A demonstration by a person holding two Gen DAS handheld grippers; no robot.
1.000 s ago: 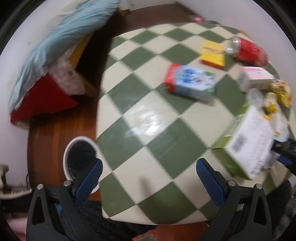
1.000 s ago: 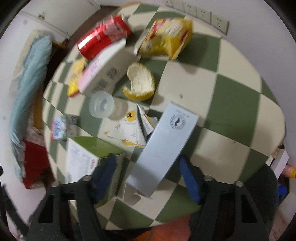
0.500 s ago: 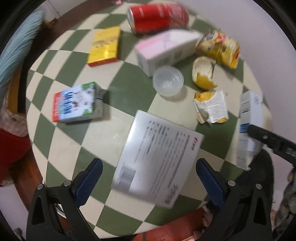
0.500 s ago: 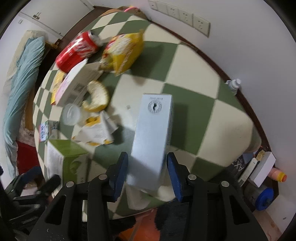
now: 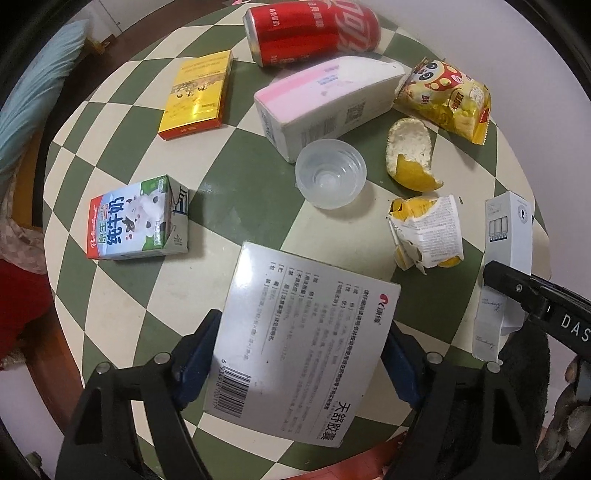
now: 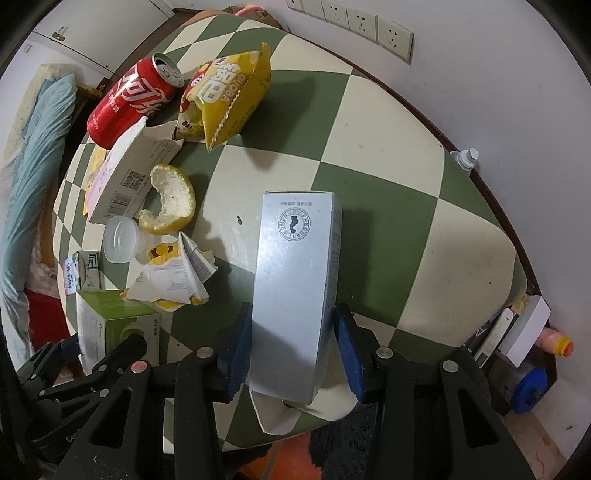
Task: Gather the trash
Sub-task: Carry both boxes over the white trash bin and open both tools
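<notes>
Trash lies on a green and cream checkered table [image 5: 240,206]. My left gripper [image 5: 301,354] is shut on a large white medicine box [image 5: 295,339] with a green side [image 6: 118,325]. My right gripper [image 6: 293,350] is shut on a tall silver carton [image 6: 295,273], which also shows in the left wrist view [image 5: 509,236]. Both boxes rest at the table's near edge.
On the table lie a red cola can [image 5: 314,29], a pink and white carton [image 5: 325,99], a yellow snack bag [image 5: 447,99], a yellow box [image 5: 199,96], a milk carton [image 5: 136,221], a clear cup [image 5: 330,175], a fruit peel [image 5: 410,155] and a torn wrapper [image 5: 428,232].
The left gripper swung from the table's left edge and bin over to the medicine box and closed on it. The right gripper closed on the silver carton.
</notes>
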